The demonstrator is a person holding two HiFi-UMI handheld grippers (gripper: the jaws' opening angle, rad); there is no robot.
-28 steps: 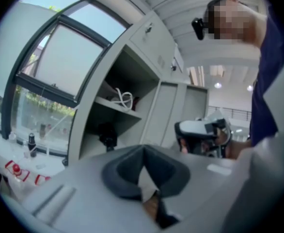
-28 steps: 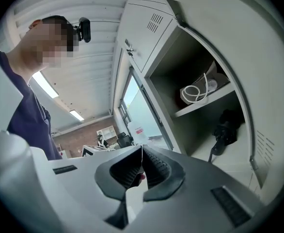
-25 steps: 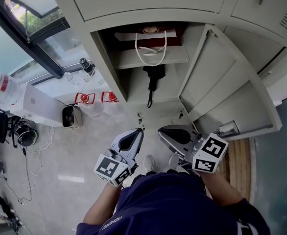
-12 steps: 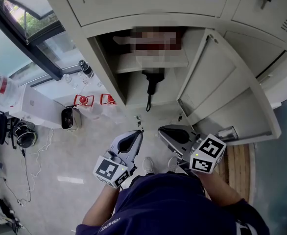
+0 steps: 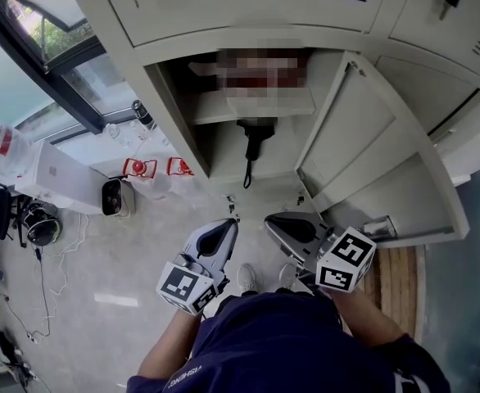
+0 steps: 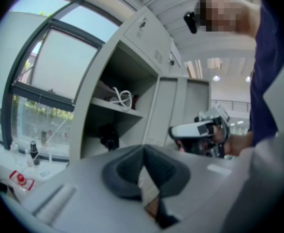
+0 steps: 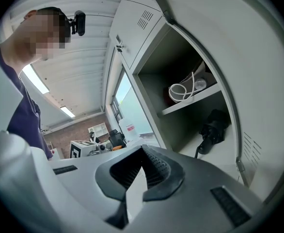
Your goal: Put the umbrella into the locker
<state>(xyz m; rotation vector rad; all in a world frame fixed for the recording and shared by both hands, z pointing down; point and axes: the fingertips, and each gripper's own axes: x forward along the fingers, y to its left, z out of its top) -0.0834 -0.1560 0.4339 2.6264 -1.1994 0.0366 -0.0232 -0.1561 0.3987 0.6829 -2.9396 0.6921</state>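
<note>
Little is changing since a second ago: left gripper [image 5: 226, 229] and right gripper [image 5: 279, 222] are hovering side by side before the open locker [image 5: 192, 129]. Both are showing jaws pressed together, gripping nothing. Black umbrella [image 5: 255, 137] is sitting inside the locker, beneath its shelf [image 5: 215, 106].

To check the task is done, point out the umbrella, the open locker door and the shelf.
umbrella [image 5: 255, 137], head view, middle of its black body.
locker door [image 5: 363, 133], head view, inner face.
shelf [image 5: 215, 111], head view, front edge.
</note>
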